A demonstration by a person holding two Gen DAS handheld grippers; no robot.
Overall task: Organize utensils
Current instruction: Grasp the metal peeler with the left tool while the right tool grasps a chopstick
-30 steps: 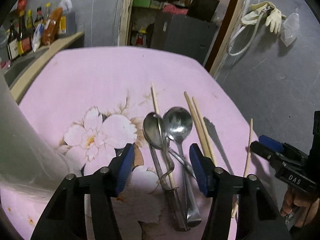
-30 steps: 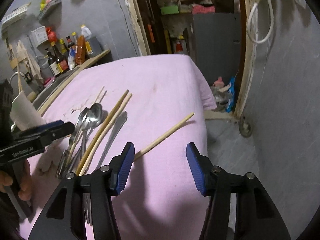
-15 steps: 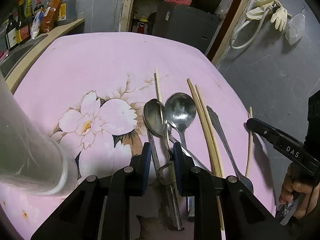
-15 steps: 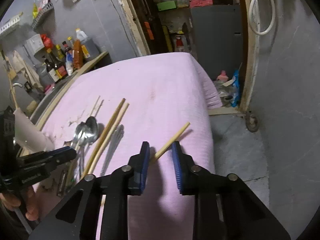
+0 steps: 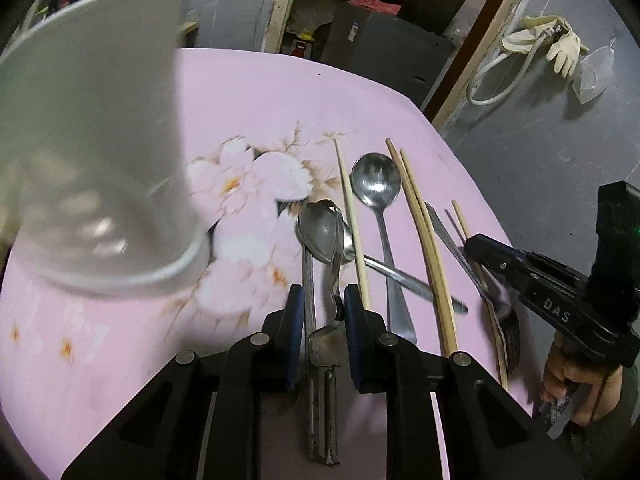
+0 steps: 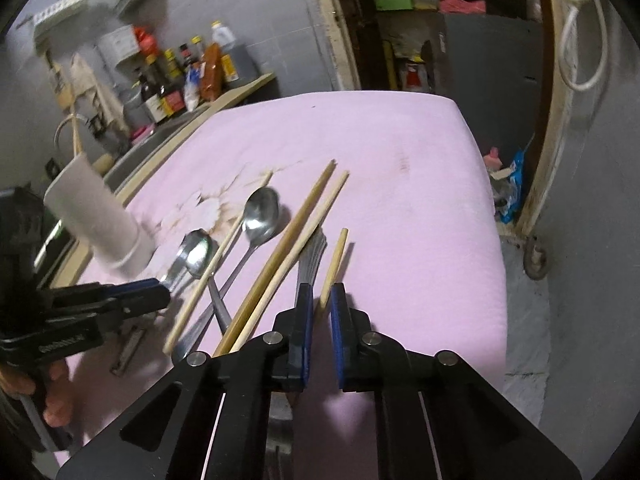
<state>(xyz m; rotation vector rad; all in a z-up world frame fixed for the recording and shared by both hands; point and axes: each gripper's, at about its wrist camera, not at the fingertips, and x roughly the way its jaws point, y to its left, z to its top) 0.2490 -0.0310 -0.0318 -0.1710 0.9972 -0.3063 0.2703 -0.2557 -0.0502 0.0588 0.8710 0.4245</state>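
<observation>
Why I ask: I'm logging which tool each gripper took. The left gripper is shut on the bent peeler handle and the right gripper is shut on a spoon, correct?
Not quite. The left gripper is indeed shut on the peeler. The right gripper, though, grips the lone chopstick, not a spoon; the right wrist view shows it between the pads.

"DAS" on right claw (image 5: 472, 250) arm.
</observation>
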